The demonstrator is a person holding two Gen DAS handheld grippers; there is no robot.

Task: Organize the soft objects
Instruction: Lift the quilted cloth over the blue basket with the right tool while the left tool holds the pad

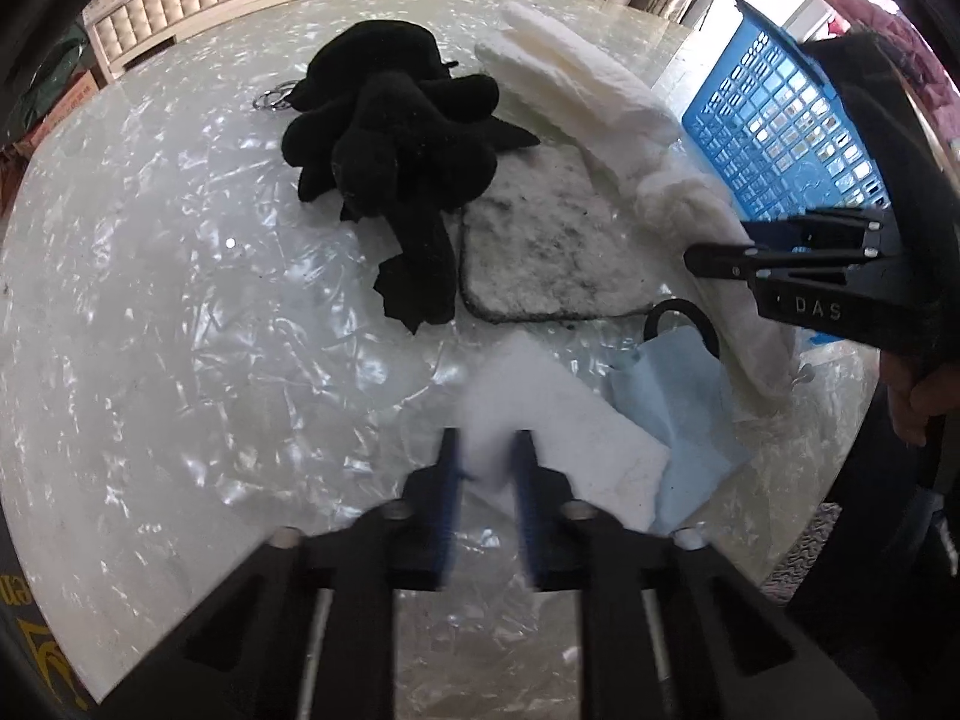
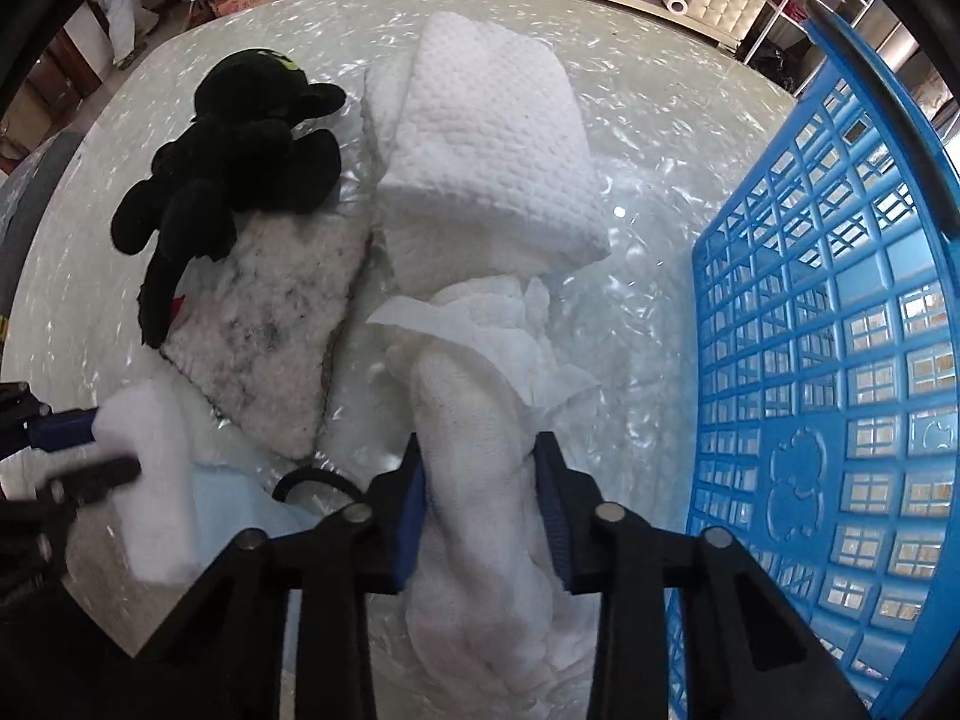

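Observation:
My left gripper (image 1: 487, 456) is shut on the edge of a white foam sheet (image 1: 558, 420), also in the right wrist view (image 2: 159, 480). My right gripper (image 2: 480, 468) is shut on a crumpled white cloth (image 2: 474, 420), seen at right in the left wrist view (image 1: 708, 228). A black plush toy (image 1: 390, 138) lies on the table, partly over a dirty white pad (image 1: 546, 252). A folded white towel (image 2: 486, 144) lies behind. A light blue sheet (image 1: 684, 408) lies under the foam. A blue basket (image 2: 840, 390) stands to the right.
The table (image 1: 150, 300) has a glossy pearl-patterned top. A black ring (image 1: 684, 315) lies by the blue sheet. A metal key ring (image 1: 273, 97) lies behind the plush toy. Padded furniture and shelves stand beyond the table.

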